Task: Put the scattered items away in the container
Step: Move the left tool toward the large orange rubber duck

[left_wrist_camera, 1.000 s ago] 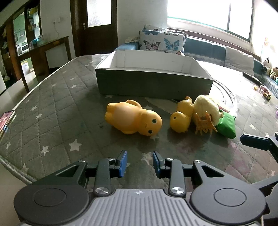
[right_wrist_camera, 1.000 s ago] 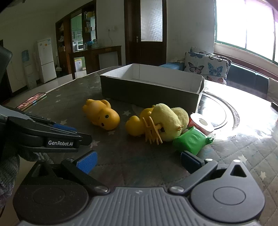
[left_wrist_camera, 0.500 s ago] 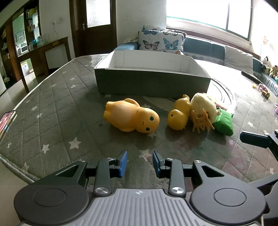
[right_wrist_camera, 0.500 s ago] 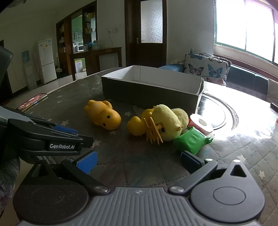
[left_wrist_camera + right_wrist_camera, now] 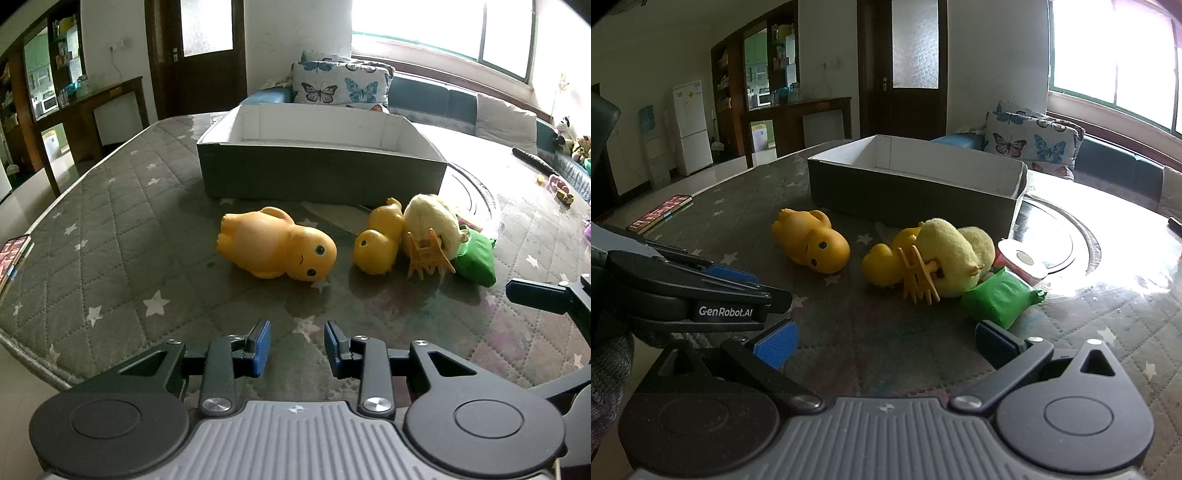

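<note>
A grey open box (image 5: 321, 173) with white inside stands at the back of the table; it also shows in the right wrist view (image 5: 912, 192). In front of it lie a big yellow rubber toy (image 5: 275, 249) (image 5: 812, 245), a small yellow duck (image 5: 378, 243) (image 5: 884, 264), a pale plush chick (image 5: 432, 225) (image 5: 955, 258), an orange claw clip (image 5: 428, 256) (image 5: 918, 280), a green packet (image 5: 474, 260) (image 5: 999, 299) and a roll of tape (image 5: 1021, 260). My left gripper (image 5: 297, 349) is open and empty, short of the big toy. My right gripper (image 5: 884, 345) is wide open and empty, short of the clip.
The table has a grey quilted cover with stars (image 5: 110, 229). A phone (image 5: 13, 254) lies at its left edge. A glass turntable (image 5: 1067, 240) sits right of the box. A sofa with butterfly cushions (image 5: 340, 83) is behind.
Both grippers have drawn back a little and tilted slightly, so the toys sit a bit farther and higher in view. Jaw openings are unchanged and no item has moved.
</note>
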Tool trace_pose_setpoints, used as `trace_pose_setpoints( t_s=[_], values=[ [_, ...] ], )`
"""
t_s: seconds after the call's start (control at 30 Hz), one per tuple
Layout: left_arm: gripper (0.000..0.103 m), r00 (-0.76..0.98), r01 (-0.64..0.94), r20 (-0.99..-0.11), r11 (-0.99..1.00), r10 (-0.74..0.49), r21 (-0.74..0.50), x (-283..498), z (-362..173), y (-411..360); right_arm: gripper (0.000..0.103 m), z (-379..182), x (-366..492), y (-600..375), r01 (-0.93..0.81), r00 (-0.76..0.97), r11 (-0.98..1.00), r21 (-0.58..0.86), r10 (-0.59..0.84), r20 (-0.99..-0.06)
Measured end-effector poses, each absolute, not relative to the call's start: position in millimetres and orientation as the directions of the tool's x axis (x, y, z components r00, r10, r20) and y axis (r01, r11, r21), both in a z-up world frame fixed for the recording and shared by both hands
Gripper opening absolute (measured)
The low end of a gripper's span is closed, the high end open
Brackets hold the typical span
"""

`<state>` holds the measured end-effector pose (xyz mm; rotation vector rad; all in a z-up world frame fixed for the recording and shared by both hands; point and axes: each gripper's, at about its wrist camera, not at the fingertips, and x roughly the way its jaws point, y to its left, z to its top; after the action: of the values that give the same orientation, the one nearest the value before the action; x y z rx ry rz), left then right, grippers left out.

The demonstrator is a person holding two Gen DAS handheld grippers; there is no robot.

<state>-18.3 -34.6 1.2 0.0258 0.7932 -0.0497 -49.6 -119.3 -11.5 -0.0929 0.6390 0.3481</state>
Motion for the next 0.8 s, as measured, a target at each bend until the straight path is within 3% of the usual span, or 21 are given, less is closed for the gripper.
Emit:
trace_pose_setpoints(
  t_s=[0.8],
  values=[
    [0.035, 0.681, 0.043, -0.731, 0.999, -0.031, -0.002, -6, -5, -33, 0.103, -17, -40, -116, -0.356, 0.731, 0.934, 0.027, 0.297, -0.614]
  ],
)
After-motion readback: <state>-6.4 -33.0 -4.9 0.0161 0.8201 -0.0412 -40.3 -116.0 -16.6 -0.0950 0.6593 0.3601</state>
